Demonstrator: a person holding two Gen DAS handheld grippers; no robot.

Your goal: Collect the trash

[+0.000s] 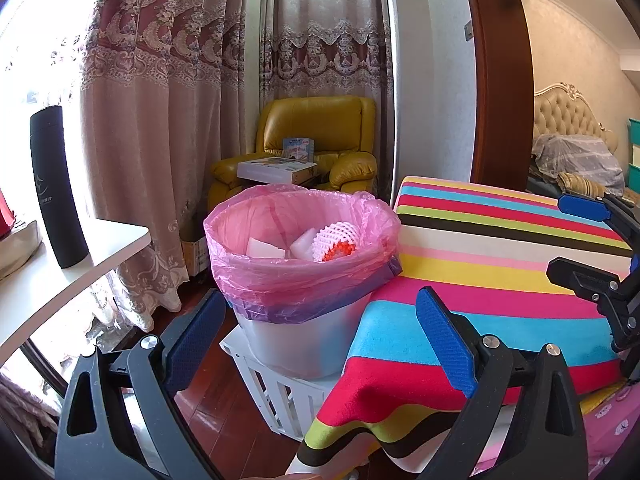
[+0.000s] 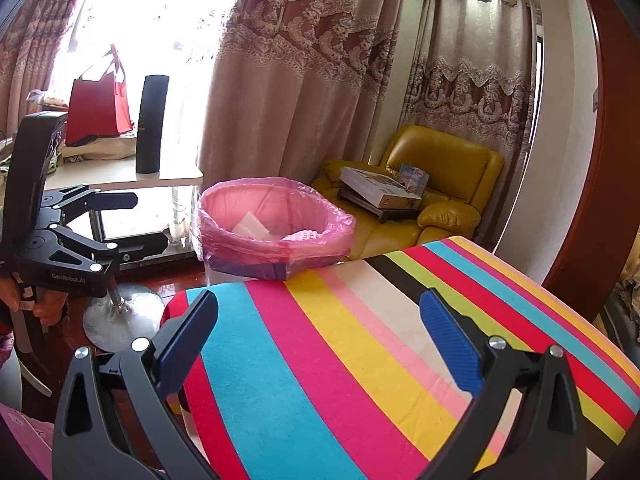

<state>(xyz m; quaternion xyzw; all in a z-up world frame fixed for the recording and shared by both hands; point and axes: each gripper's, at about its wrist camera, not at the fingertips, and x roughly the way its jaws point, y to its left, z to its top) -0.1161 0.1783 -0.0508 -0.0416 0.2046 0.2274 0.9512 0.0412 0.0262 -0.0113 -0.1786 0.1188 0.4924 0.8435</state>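
Left hand-held gripper [image 1: 320,340] and right hand-held gripper [image 2: 320,340], both spread wide, holding and touching nothing, above the striped worktop [image 2: 360,340]. Ahead of both stands the pink-lined trash bin [image 1: 296,248], containing white foam pieces [image 1: 264,247] and a foam net [image 1: 334,240]

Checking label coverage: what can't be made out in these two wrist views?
- Bin bottom: hidden by the pink liner and the trash on top, both views.
- Foam net contents: only an orange patch shows, left view.
- Striped cloth near edge: cut off by the frame, right view.
- Box print on the armchair: too small.
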